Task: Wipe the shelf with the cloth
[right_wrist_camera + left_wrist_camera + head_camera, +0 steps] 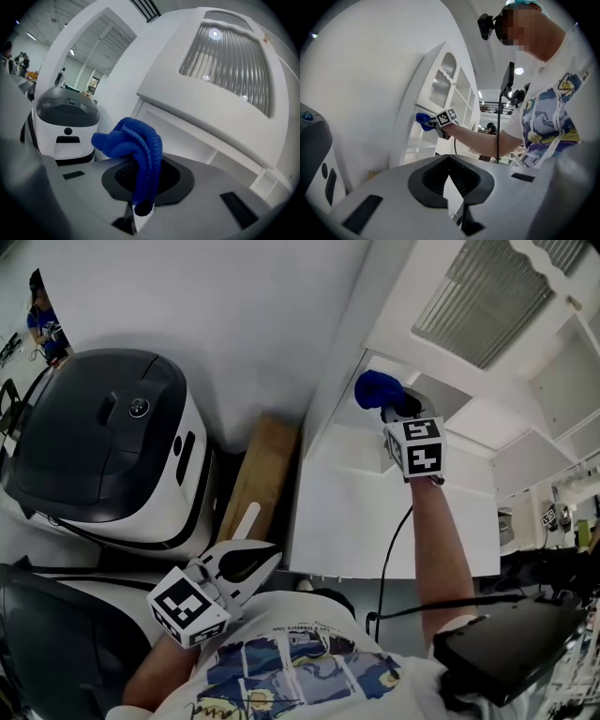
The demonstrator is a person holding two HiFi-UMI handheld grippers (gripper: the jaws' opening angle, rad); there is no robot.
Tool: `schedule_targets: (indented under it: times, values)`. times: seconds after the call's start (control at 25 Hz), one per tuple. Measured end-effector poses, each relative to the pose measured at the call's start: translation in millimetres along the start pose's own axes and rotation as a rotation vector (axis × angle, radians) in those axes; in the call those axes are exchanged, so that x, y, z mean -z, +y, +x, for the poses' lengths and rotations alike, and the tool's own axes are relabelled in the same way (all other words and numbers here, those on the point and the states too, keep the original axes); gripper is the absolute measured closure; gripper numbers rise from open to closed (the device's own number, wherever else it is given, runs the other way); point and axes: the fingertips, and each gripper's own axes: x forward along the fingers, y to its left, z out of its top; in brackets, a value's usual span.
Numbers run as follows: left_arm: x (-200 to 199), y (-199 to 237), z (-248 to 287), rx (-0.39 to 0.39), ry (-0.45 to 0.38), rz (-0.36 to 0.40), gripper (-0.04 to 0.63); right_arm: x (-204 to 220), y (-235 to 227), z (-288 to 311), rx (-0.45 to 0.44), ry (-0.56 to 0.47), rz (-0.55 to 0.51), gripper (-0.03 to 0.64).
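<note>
A blue cloth (375, 388) is bunched up in my right gripper (390, 409), which is shut on it. The cloth sits at the upper left corner of the open compartment of the white shelf unit (375, 512), close to its frame; whether it touches I cannot tell. In the right gripper view the cloth (130, 140) hangs in a knot-like wad out of the closed jaws, in front of the white shelf unit (197, 140). My left gripper (255, 559) is low by the person's body, well away from the shelf, shut with nothing in it. The left gripper view shows the cloth (423, 120) far off.
A large white and black machine (103, 446) stands on the left. A wooden board (264, 470) leans between it and the shelf unit. A ribbed glass door (483, 296) is above the compartment. A black cable (389, 559) hangs from my right arm.
</note>
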Motion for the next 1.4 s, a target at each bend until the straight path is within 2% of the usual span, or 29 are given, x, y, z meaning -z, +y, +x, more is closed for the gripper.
schedule_targets:
  times: [0.16, 0.4, 0.88, 1.08, 1.24, 1.4]
  values:
    - [-6.7, 4.3, 1.0, 0.002, -0.014, 0.007, 0.584, 48.6, -6.6, 10.0, 0.016, 0.090, 0.053, 0.552]
    - [-0.6, 6.2, 16.7, -0.011, 0.030, 0.021, 0.584, 94.6, -22.6, 45.1, 0.011, 0.185, 0.096, 0.552]
    - [-13.8, 14.1, 47.0, -0.109, 0.032, 0.034, 0.584, 87.6, -26.2, 147.3, -0.061, 0.226, 0.044, 0.552]
    - [-12.0, 22.8, 44.8, -0.176, 0.042, 0.008, 0.584, 87.2, -21.1, 176.4, -0.094, 0.260, 0.017, 0.552]
    - [-10.1, 25.4, 43.1, -0.207, 0.058, 0.001, 0.584, 102.5, -13.5, 197.9, -0.130, 0.304, 0.001, 0.552]
    - [-7.1, 26.5, 38.9, -0.226, 0.071, -0.018, 0.584, 106.9, -21.1, 198.3, -0.122, 0.321, -0.010, 0.552]
